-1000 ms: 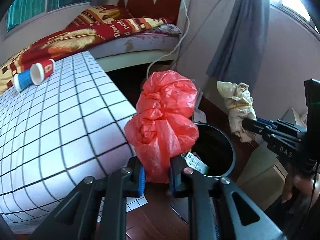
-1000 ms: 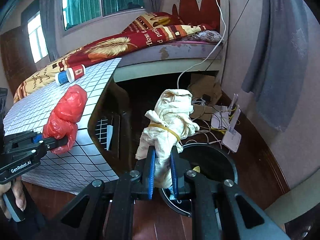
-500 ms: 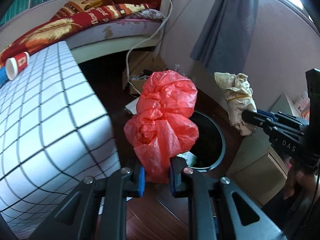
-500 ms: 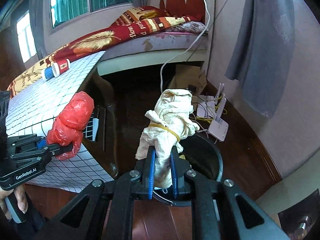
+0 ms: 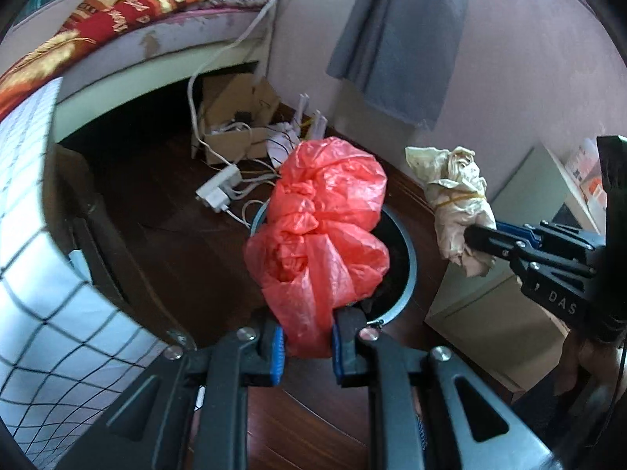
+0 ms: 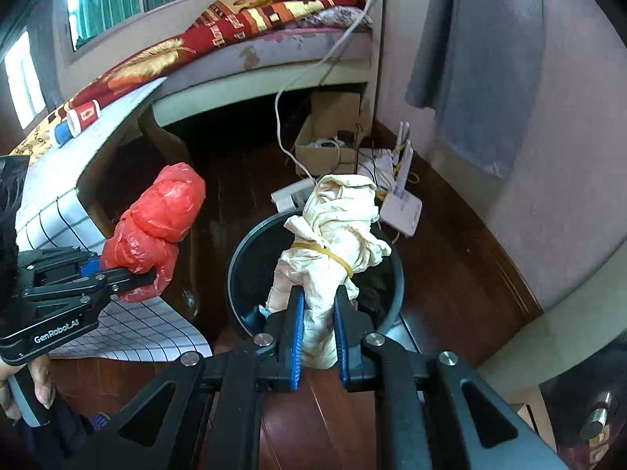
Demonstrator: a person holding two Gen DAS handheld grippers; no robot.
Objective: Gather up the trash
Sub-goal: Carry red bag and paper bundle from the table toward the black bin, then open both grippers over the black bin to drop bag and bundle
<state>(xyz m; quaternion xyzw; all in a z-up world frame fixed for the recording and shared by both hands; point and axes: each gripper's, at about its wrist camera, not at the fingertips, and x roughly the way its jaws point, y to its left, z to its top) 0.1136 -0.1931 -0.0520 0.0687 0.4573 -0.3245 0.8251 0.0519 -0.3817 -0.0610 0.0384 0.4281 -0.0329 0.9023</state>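
Observation:
My left gripper is shut on a crumpled red plastic bag and holds it above the near rim of a round black trash bin on the wooden floor. My right gripper is shut on a cream wad of wrapping bound with a rubber band and holds it over the same bin. In the right wrist view the left gripper and red bag sit left of the bin. In the left wrist view the right gripper and cream wad sit right of the bin.
A table with a white grid cloth stands left of the bin, with paper cups on it. A cardboard box, power strip, cables and a white router lie behind the bin. A bed and grey curtain stand beyond.
Both grippers have moved forward and tilted down toward the bin, still holding their trash. The bin now lies directly below the red bag and the cream wad.

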